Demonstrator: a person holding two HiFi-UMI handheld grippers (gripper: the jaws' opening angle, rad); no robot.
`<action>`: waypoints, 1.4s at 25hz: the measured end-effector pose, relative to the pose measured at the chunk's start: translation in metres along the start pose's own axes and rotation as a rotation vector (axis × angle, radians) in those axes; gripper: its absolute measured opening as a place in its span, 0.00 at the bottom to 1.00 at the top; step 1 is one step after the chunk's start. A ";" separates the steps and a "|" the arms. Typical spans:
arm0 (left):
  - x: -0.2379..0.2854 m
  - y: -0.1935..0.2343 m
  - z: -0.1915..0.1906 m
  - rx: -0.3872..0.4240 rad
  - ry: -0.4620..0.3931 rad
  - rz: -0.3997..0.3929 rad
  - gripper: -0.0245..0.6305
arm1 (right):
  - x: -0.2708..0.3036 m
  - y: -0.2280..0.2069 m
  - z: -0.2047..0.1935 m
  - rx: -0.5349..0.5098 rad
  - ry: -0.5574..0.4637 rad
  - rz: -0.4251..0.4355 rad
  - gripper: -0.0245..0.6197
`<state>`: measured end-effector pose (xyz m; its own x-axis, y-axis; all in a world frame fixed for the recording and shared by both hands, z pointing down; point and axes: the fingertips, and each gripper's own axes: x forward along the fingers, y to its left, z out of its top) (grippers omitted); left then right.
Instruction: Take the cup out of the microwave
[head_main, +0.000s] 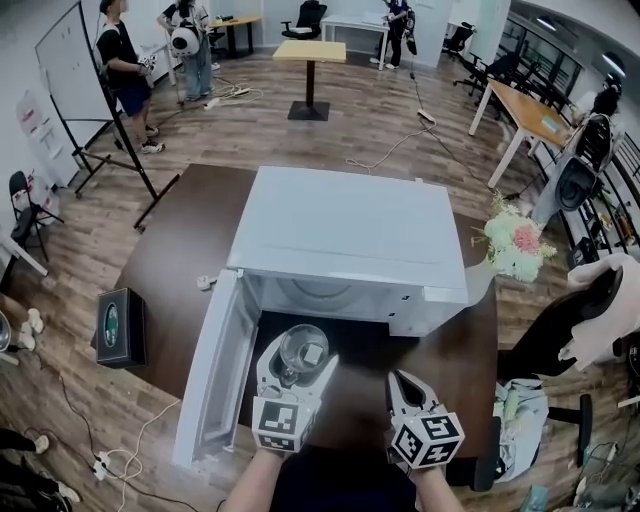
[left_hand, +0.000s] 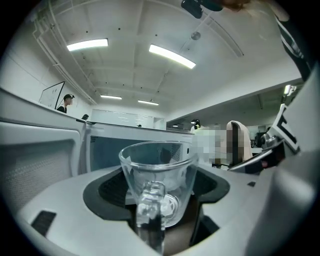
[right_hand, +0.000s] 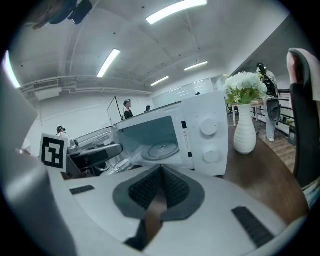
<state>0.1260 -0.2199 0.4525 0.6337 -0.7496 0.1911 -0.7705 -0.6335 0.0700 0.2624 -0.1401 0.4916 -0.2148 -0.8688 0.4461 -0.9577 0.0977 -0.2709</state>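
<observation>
A clear glass cup (head_main: 303, 345) with a handle sits between the jaws of my left gripper (head_main: 298, 362), just outside the cavity of the white microwave (head_main: 350, 235). In the left gripper view the cup (left_hand: 157, 172) stands upright with the dark pads pressed on both sides and its handle toward the camera. The microwave door (head_main: 210, 370) hangs open to the left. My right gripper (head_main: 402, 385) hovers to the right of the cup, jaws together and empty. In the right gripper view the glass turntable (right_hand: 161, 149) inside the cavity is bare.
A white vase of flowers (head_main: 515, 245) stands on the dark table (head_main: 180, 250) right of the microwave. A black box (head_main: 122, 325) sits at the table's left edge. A chair (head_main: 560, 330) is at the right. People stand at the far back.
</observation>
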 end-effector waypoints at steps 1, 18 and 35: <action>-0.004 -0.001 0.000 0.000 0.001 0.001 0.61 | -0.001 -0.001 0.001 0.002 -0.004 -0.003 0.03; -0.059 -0.009 0.005 -0.018 0.035 -0.013 0.61 | -0.034 0.009 0.060 -0.043 -0.182 0.049 0.03; -0.070 0.015 0.011 -0.013 0.005 0.044 0.61 | -0.029 0.025 0.061 -0.074 -0.197 0.086 0.03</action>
<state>0.0710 -0.1785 0.4294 0.5987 -0.7759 0.1990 -0.7987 -0.5972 0.0743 0.2566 -0.1422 0.4202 -0.2615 -0.9330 0.2473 -0.9505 0.2044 -0.2340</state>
